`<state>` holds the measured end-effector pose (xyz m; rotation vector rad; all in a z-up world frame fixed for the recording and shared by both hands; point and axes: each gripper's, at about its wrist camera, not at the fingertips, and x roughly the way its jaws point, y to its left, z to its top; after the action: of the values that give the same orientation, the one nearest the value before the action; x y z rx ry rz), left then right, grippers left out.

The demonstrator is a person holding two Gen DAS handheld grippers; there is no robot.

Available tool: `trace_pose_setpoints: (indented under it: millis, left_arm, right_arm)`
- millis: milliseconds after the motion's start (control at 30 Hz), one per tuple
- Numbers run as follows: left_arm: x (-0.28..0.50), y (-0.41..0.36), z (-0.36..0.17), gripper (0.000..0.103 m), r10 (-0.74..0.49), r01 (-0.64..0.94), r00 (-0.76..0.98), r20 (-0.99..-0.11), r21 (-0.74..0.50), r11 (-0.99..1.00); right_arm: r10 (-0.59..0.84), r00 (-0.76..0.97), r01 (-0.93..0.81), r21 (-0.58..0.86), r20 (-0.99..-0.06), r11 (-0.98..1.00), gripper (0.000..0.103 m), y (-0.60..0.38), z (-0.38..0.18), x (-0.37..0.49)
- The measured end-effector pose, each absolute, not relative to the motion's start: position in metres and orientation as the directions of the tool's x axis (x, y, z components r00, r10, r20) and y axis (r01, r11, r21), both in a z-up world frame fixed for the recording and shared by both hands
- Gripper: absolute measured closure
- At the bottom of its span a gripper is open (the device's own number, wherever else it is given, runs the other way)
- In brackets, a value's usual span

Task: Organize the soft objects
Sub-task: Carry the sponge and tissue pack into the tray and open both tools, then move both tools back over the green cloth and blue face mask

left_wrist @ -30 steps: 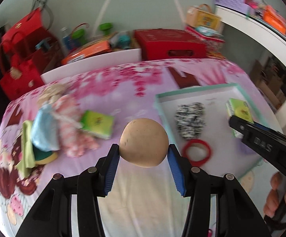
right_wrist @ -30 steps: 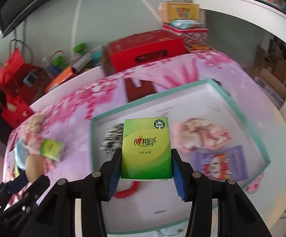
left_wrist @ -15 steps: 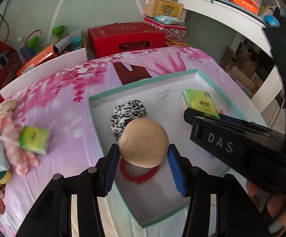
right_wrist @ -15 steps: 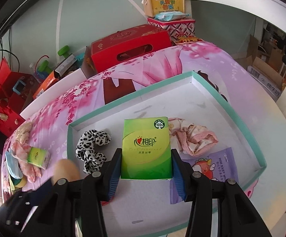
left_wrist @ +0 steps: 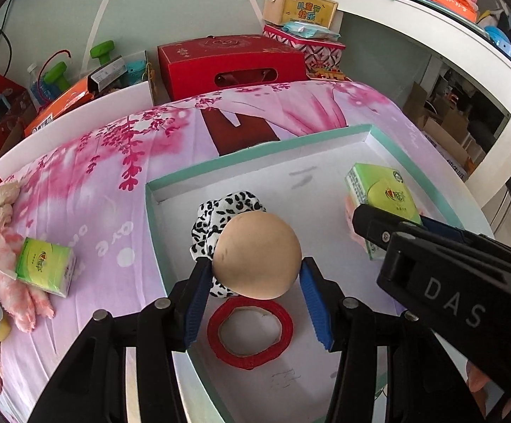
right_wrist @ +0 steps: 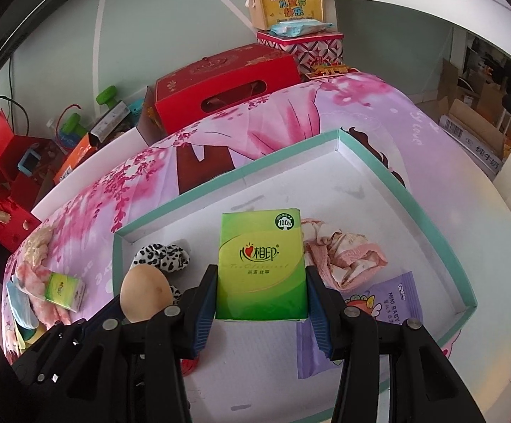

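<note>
Tray (right_wrist: 428, 208) at frame centre holds a spotted scrunchie (right_wrist: 165, 255), pink cloth (right_wrist: 343, 252), purple packet (right_wrist: 396, 296) and red ring (left_wrist: 250, 331). Left gripper (left_wrist: 255, 294), jaws just opening, keeps a tan ball (left_wrist: 257, 253) between them above the ring. Right gripper (right_wrist: 262, 305) pinches a green tissue pack (right_wrist: 262, 264) over the tray.

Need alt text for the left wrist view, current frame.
The left tongs hold a tan egg-shaped ball between blue pads above a teal-rimmed white tray on a pink floral sheet. Below lie a leopard-print scrunchie and a red ring; at right, the right tongs carry a green tissue pack.
</note>
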<state>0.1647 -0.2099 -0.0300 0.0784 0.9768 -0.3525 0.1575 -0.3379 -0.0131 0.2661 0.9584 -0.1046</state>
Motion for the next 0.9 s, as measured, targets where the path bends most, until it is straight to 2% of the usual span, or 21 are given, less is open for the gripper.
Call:
trace_pose_setpoints:
  millis: [33, 133, 200, 300, 333, 433, 633, 900]
  left_arm:
    - [0.164, -0.209, -0.030, 0.040, -0.254, 0.325, 0.508, -0.823, -0.089, 0.941]
    - [0.162, -0.208, -0.029, 0.037, -0.245, 0.322, 0.511, -0.824, -0.081, 0.943]
    - [0.161, -0.208, -0.028, 0.035, -0.251, 0.324, 0.507, -0.825, -0.087, 0.942]
    - [0.159, -0.207, -0.027, 0.019, -0.245, 0.323, 0.505, -0.827, -0.082, 0.943]
    - [0.159, -0.206, -0.027, 0.017, -0.237, 0.318, 0.506, -0.830, -0.076, 0.945]
    - [0.159, -0.201, -0.026, 0.017, -0.218, 0.298, 0.507, -0.834, -0.068, 0.952]
    - [0.159, -0.187, -0.023, 0.016, -0.168, 0.242, 0.517, -0.839, -0.045, 0.969]
    - [0.165, -0.157, -0.022, 0.016, -0.108, 0.115, 0.530, -0.841, -0.054, 0.992]
  right_arm:
    - [0.029, 0.571, 0.205, 0.177, -0.820, 0.963, 0.052, -0.338, -0.013, 0.158]
    - [0.020, 0.575, 0.213, 0.173, -0.818, 0.962, 0.047, -0.339, -0.011, 0.156]
    - [0.014, 0.581, 0.222, 0.175, -0.814, 0.959, 0.032, -0.341, -0.010, 0.155]
    - [0.012, 0.585, 0.237, 0.185, -0.811, 0.954, 0.023, -0.345, -0.009, 0.154]
    - [0.013, 0.584, 0.243, 0.190, -0.812, 0.951, 0.016, -0.347, -0.009, 0.154]
    - [0.002, 0.581, 0.263, 0.191, -0.814, 0.946, 0.005, -0.352, -0.011, 0.154]
    - [-0.028, 0.578, 0.301, 0.181, -0.816, 0.936, 0.001, -0.361, -0.011, 0.151]
    - [-0.044, 0.565, 0.316, 0.167, -0.824, 0.934, 0.001, -0.366, -0.014, 0.150]
